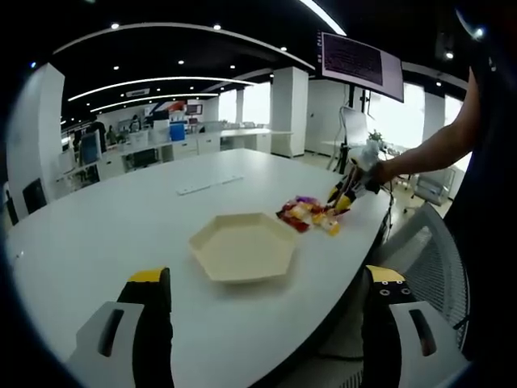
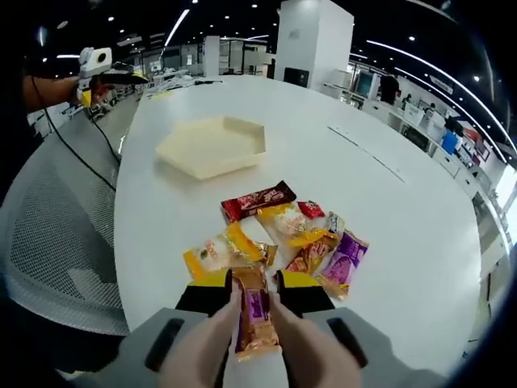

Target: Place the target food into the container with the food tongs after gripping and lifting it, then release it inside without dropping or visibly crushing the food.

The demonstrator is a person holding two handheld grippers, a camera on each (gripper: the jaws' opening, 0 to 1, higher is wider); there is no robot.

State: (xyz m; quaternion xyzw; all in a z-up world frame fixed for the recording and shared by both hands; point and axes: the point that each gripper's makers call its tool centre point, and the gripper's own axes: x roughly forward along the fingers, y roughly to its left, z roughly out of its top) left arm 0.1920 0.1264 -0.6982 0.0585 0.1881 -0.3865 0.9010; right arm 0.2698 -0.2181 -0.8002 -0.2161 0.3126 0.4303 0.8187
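Clenched on an orange-and-purple snack packet, the right claw appears to grip it through a pair of pale tongs whose arms run up between the jaws. The packet lies at the near edge of a loose heap of wrapped snacks on the white worktop; whether it is off the surface yet I cannot tell. A hold near the packet's end suits lifting it clear without squashing the filling. Beyond the heap, well apart, sits the cream hexagonal tray, bare inside, so I judge nothing has been delivered yet. The left claw hangs released over the near edge, jaws wide, facing the tray and probably just keeping out of the way.
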